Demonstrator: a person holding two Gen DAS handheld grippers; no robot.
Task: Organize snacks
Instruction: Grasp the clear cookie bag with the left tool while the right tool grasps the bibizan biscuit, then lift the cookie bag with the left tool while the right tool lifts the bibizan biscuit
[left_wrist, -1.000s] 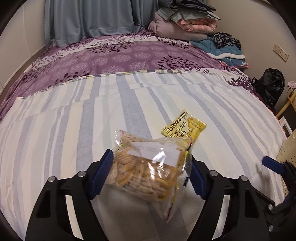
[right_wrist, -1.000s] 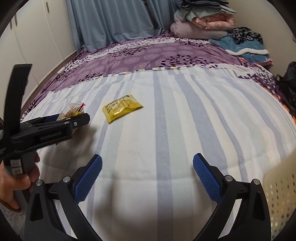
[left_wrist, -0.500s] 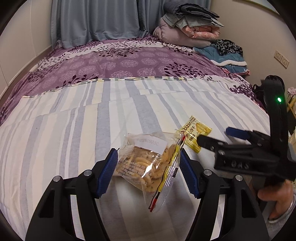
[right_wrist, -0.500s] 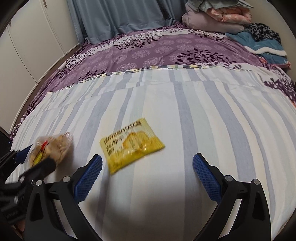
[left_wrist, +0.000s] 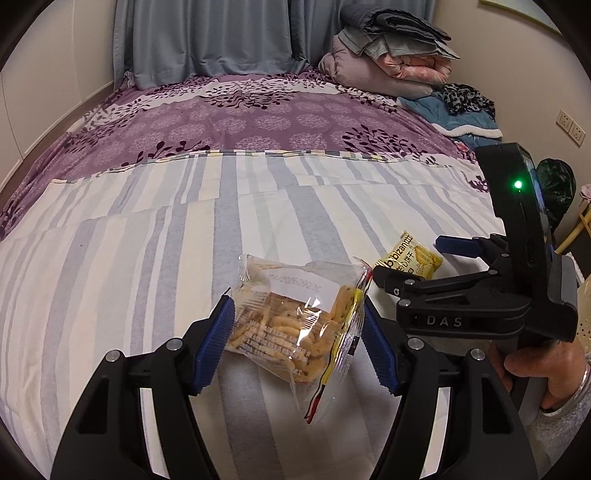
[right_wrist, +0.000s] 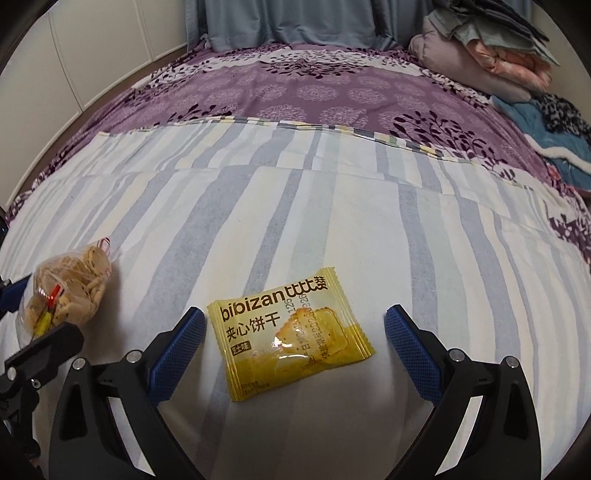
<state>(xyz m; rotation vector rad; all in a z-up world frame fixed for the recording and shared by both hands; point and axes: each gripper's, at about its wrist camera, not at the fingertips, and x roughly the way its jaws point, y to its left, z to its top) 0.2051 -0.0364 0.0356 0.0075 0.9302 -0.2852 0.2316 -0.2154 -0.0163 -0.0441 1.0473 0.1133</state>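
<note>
A clear bag of small crackers (left_wrist: 295, 325) hangs just above the striped sheet (left_wrist: 147, 240), and my left gripper (left_wrist: 295, 347) is shut on it, blue pads pressing both sides. The same bag (right_wrist: 70, 291) shows at the left edge of the right wrist view. A yellow "bibizan" biscuit packet (right_wrist: 291, 336) lies flat on the sheet. My right gripper (right_wrist: 295, 352) is open and straddles it, with both pads clear of the wrapper. In the left wrist view the packet (left_wrist: 406, 256) lies just right of the bag, between the right gripper's fingertips.
A person's hand (left_wrist: 543, 365) holds the right gripper's handle. A cream perforated basket (left_wrist: 585, 314) peeks in at the right edge. Folded blankets (left_wrist: 391, 62) are piled at the bed's far right, on the purple floral cover (left_wrist: 258, 122). A black bag (left_wrist: 557, 188) sits beside the bed.
My right gripper has swept left across the bed and lowered until the yellow packet lies between its open jaws. The left gripper's jaws have narrowed on the cracker bag.
</note>
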